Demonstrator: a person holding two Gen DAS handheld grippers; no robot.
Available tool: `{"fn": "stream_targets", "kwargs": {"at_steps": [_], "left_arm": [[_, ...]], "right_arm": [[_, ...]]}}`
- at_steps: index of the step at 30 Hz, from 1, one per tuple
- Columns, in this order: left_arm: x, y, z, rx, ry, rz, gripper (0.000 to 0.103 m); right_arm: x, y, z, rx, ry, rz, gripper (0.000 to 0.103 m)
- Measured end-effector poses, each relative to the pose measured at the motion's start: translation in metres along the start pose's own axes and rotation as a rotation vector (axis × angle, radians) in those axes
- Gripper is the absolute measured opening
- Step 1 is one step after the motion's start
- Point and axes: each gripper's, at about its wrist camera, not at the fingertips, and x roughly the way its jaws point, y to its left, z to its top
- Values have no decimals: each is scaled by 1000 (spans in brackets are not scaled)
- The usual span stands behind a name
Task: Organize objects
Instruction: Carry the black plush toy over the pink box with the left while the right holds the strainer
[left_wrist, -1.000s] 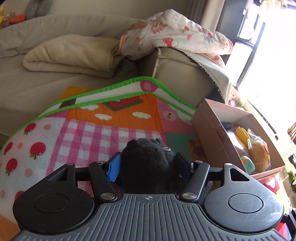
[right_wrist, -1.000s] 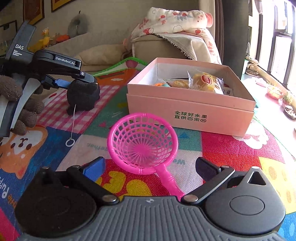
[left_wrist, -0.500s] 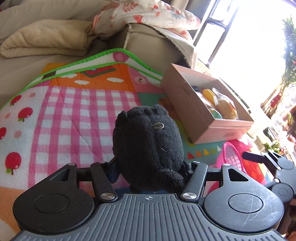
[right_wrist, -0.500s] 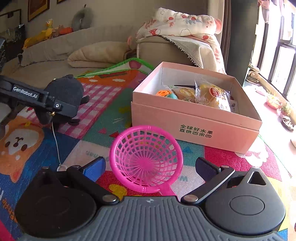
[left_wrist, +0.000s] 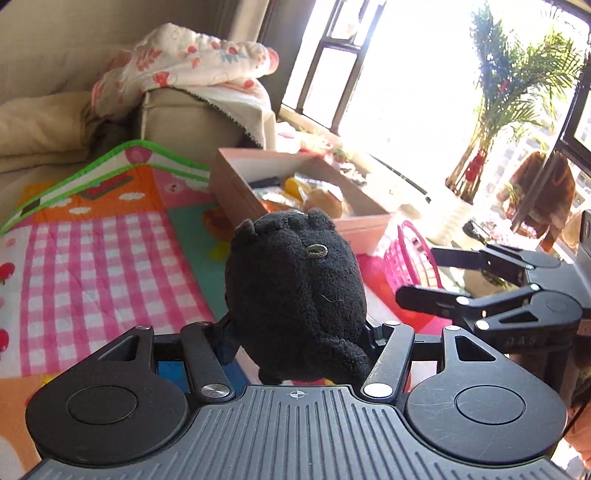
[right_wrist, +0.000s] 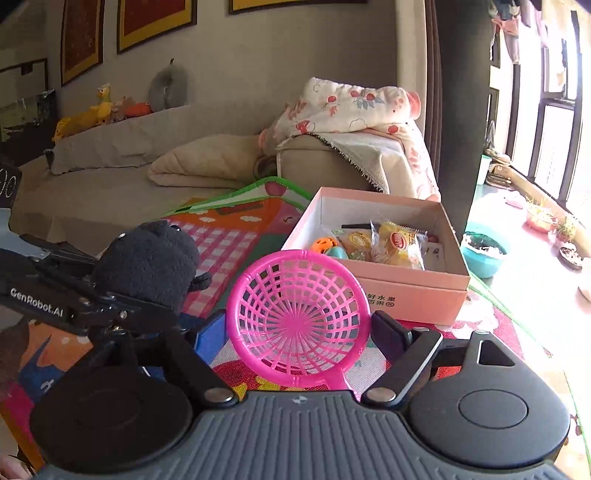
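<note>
The plush toy (left_wrist: 295, 291) is black; the sieve (right_wrist: 299, 319) is bright pink; the box (right_wrist: 413, 295) is pale pink. The play mat (left_wrist: 92, 266) shows pink-and-white checks, orange panels and a green border; the blanket (right_wrist: 347, 107) is cream with red flowers.

this is reading as a home living room. a beige sofa (right_wrist: 155, 173) is running along the wall, with a folded cream blanket (right_wrist: 207, 162) lying on its seat and a floral quilt (right_wrist: 351, 107) draping over its armrest. soft toys (right_wrist: 99, 110) are sitting on the sofa back, framed pictures (right_wrist: 155, 18) are hanging above it, and a children's play mat (left_wrist: 92, 236) is lying in front of it. a potted palm (left_wrist: 506, 92) is standing by the window to the sofa's right.
</note>
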Motion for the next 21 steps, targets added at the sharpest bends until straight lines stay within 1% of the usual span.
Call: {"fn": "stream_targets", "kwargs": {"at_steps": [2, 5, 7, 9, 12, 13, 15, 16, 18, 20, 21], "left_arm": [[-1, -5, 28, 4, -73, 16, 65], [9, -12, 76, 11, -166, 28, 65], [26, -15, 106, -3, -202, 26, 65], [51, -18, 132, -30, -212, 15, 66], [95, -18, 154, -55, -200, -31, 66], [114, -16, 156, -70, -194, -44, 66], [151, -12, 154, -99, -167, -41, 67], [168, -10, 150, -107, -145, -28, 68], [199, -6, 141, -98, -76, 15, 68], [224, 0, 127, -57, 17, 78, 68], [229, 3, 121, -26, 47, 117, 68]], "right_arm": [[-20, -5, 5, 7, -52, -21, 83], [-34, -15, 9, 46, -104, -24, 83], [-36, -22, 10, 74, -117, -16, 83], [-36, -27, 7, 88, -128, -23, 83], [-30, -33, -1, 97, -126, -39, 83], [-26, -36, -3, 106, -120, -42, 83], [-18, -44, -6, 132, -107, -42, 83], [-13, -48, -7, 144, -101, -43, 83], [-8, -52, -11, 163, -87, -49, 83], [-3, -58, -14, 173, -74, -53, 83], [0, -60, -15, 173, -70, -55, 83]]}}
